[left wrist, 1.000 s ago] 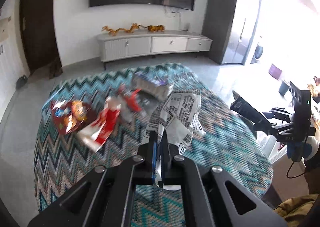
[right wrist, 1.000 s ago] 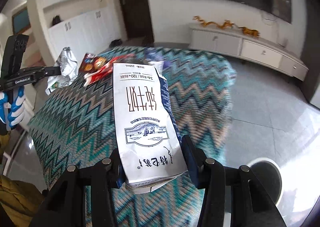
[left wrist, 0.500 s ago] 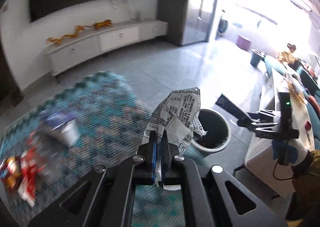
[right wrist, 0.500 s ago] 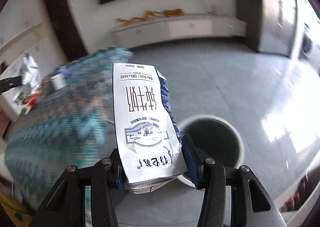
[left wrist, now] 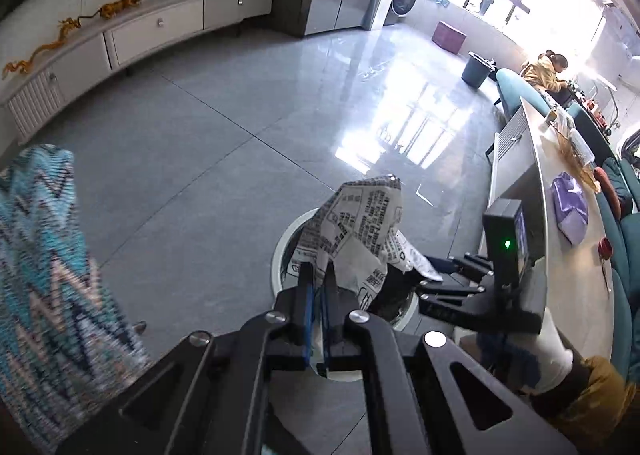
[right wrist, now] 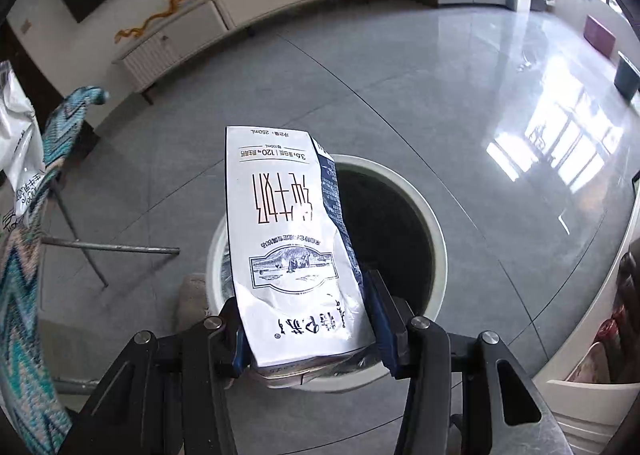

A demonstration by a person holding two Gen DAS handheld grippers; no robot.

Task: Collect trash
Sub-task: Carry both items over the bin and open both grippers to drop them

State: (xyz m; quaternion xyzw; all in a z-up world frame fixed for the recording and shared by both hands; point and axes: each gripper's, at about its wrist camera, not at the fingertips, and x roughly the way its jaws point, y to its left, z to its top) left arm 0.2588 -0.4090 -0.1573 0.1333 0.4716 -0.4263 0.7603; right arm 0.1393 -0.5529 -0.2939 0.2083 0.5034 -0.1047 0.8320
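Observation:
My left gripper (left wrist: 317, 275) is shut on a crumpled white wrapper with black print (left wrist: 360, 223) and holds it above the white round trash bin (left wrist: 282, 251) on the floor. My right gripper (right wrist: 304, 295) is shut on a white milk carton with Chinese print (right wrist: 280, 239), held over the same bin (right wrist: 434, 227), whose dark inside shows to the right of the carton. The right gripper also shows in the left wrist view (left wrist: 460, 291), right beside the wrapper over the bin.
The table with the zigzag teal cloth (left wrist: 44, 263) stands at the left; its metal legs (right wrist: 80, 243) show in the right wrist view. A white counter (left wrist: 568, 215) runs along the right. A long TV cabinet (right wrist: 248, 3) lines the far wall.
Both grippers have swung away from the table toward the floor bin. The bin is now directly under the carton and wrapper. The remaining trash on the table is out of view.

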